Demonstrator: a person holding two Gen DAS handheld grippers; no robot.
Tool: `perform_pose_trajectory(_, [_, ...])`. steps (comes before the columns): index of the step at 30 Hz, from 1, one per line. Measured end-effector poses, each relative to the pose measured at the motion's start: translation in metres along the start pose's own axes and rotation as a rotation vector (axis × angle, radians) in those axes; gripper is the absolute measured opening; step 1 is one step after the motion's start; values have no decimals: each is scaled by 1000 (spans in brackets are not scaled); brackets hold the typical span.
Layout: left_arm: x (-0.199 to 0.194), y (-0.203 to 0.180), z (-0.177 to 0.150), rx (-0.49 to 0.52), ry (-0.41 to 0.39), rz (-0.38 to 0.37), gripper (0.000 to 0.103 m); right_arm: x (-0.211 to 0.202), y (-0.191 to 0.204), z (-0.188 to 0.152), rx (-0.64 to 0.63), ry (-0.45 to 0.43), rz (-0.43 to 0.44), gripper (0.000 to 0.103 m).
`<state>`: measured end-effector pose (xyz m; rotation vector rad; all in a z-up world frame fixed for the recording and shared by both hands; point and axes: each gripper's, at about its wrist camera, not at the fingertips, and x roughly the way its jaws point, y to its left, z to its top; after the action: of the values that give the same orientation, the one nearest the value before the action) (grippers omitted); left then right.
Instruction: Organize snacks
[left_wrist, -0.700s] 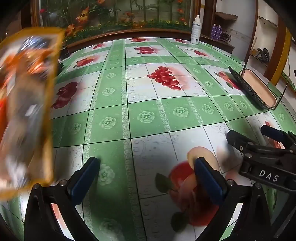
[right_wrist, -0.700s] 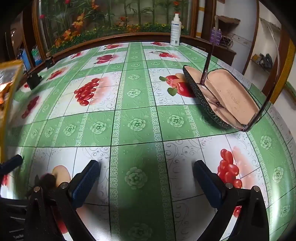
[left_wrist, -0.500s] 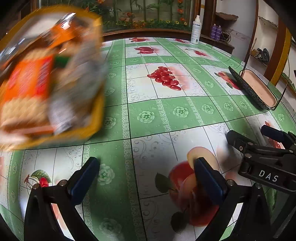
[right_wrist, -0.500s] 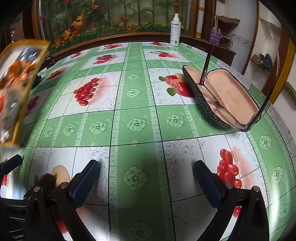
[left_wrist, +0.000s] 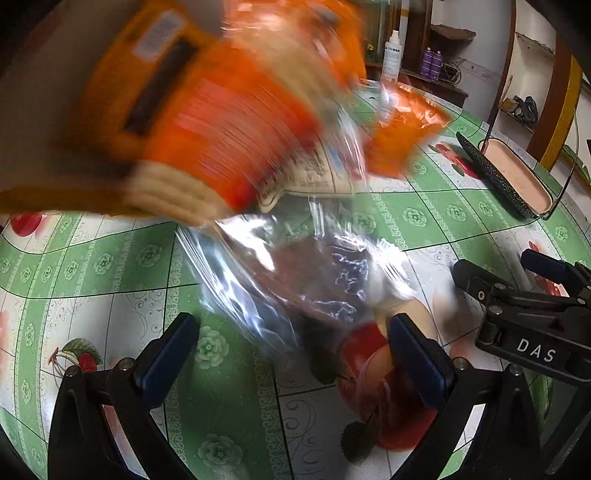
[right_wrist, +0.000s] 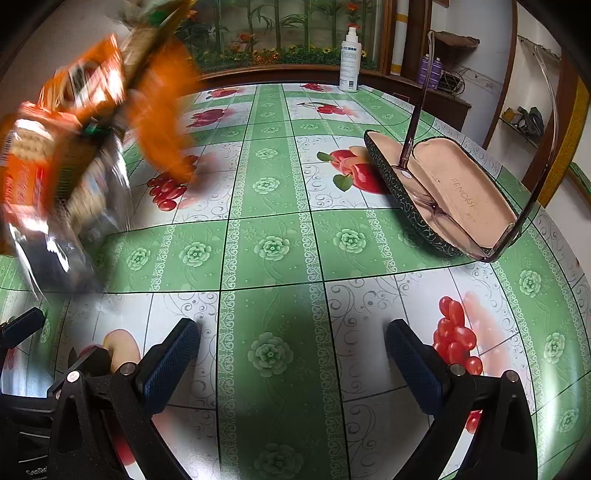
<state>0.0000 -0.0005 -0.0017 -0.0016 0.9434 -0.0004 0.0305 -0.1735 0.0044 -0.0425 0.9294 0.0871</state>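
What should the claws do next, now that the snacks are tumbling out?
Probably wait. Both claws, left and right, stand open and empty over the tablecloth, while the orange snack packs are blurred mid-fall. Once they settle, the left claw looks nearest the clear bag.

Blurred snack packets (left_wrist: 229, 122) crowd the table's (right_wrist: 273, 243) left side; an open glasses case (right_wrist: 454, 195) blocks its right edge, a spray bottle (right_wrist: 350, 64) the far edge; the middle lies bare.

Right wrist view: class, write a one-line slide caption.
Blurred snack packets tumble onto the tablecloth left of the open right claw.
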Motion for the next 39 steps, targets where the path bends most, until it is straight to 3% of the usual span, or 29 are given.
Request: perform_pose_trajectory(39, [-4,-2,0,-3,-1,0,103,2,1,1,0,1,2,102])
